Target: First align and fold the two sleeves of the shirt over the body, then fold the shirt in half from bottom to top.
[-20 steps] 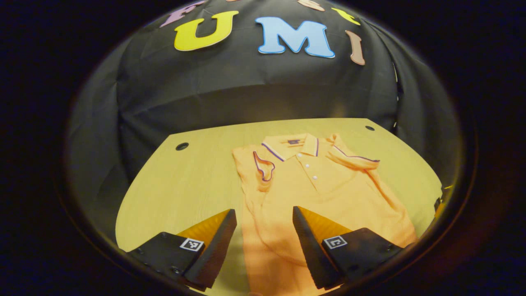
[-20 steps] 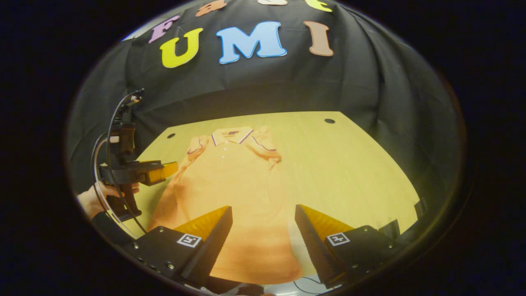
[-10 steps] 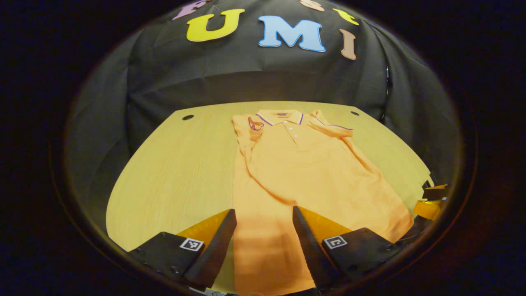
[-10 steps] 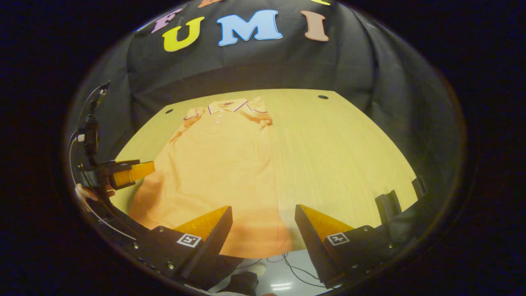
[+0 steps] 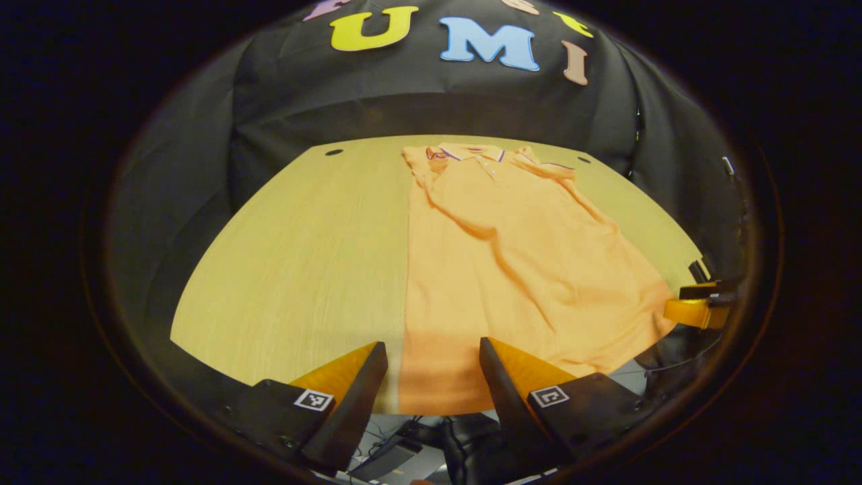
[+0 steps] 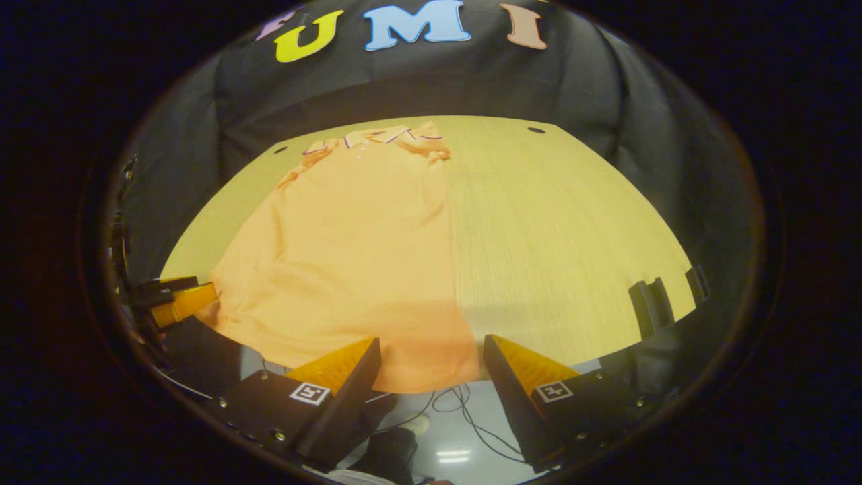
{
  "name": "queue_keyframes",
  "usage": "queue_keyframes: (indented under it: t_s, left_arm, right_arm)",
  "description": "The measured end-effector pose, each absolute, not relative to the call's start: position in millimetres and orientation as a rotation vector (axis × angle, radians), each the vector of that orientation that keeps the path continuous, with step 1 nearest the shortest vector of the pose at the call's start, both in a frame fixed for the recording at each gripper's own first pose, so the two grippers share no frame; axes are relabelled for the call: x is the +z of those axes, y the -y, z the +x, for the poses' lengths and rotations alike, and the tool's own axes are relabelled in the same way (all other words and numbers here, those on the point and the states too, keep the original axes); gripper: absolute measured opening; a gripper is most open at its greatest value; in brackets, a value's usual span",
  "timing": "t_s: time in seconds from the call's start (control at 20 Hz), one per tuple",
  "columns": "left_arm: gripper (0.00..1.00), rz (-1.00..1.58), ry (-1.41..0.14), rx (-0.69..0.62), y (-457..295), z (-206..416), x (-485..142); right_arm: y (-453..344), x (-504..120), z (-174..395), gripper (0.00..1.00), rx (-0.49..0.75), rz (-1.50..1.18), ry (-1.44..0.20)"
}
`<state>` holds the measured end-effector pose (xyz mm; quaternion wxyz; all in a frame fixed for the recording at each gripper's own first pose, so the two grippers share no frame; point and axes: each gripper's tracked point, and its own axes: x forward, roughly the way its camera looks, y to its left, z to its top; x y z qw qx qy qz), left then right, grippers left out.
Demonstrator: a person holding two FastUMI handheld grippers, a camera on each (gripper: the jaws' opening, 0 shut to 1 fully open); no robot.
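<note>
On the left, the left gripper (image 5: 431, 350) hangs just off the near edge of the wooden table (image 5: 289, 256). Its two fingers are spread apart, with nothing between them but air, and they frame the left bottom corner of the shirt's hem (image 5: 438, 397). I think this position is chosen so the gripper can come down on that corner for the last fold.

In the middle lies the orange polo shirt (image 5: 525, 263), flat on the table with the collar (image 5: 465, 153) at the far side, near the black wall, and the hem at the near edge, perhaps a little over it. Both short sleeves look already turned in over the body: the left sleeve (image 5: 434, 158) is curled beside the collar, and the right sleeve (image 6: 431, 143) makes a small bunch at the far right shoulder. Soft diagonal wrinkles run across the body, so the cloth is not perfectly smooth.

On the right, the right gripper (image 6: 431, 350) stands the same way, fingers released and empty, framing the right bottom corner of the hem. In the left gripper view its tip appears at the far right edge.

By my judgement the sleeve step is finished and the bottom-to-top fold is not yet begun. Each gripper must pinch its corner; the hem lies flat on the wood, so catching only the cloth may be difficult.
</note>
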<state>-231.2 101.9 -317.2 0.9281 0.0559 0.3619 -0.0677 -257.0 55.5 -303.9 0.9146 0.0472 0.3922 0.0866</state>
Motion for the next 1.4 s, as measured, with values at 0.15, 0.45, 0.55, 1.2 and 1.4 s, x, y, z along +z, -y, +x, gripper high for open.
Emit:
queue_keyframes:
  t_s: [0.15,0.45,0.55,1.2,1.4]
  left_arm:
    - [0.92,0.135,-0.744,-0.141,-104,-243,-325]
    - [0.93,0.149,-0.719,-0.149,-85,-241,-327]
    - [0.92,0.142,-0.714,-0.145,-81,-240,-327]
    - [0.07,0.116,-0.733,-0.099,-65,-240,-327]
    - [0.06,0.087,-0.680,-0.077,-61,-230,-296]
  right_arm:
    - [-60,-309,-258,0.95,0.186,0.095,-0.816]
    - [-67,-314,-260,0.97,0.186,0.041,-0.804]
    - [-68,-314,-259,0.96,0.189,0.043,-0.800]
    - [-67,-307,-254,0.00,0.195,0.211,-0.802]
    - [-61,-263,-241,0.00,0.228,0.220,-0.703]
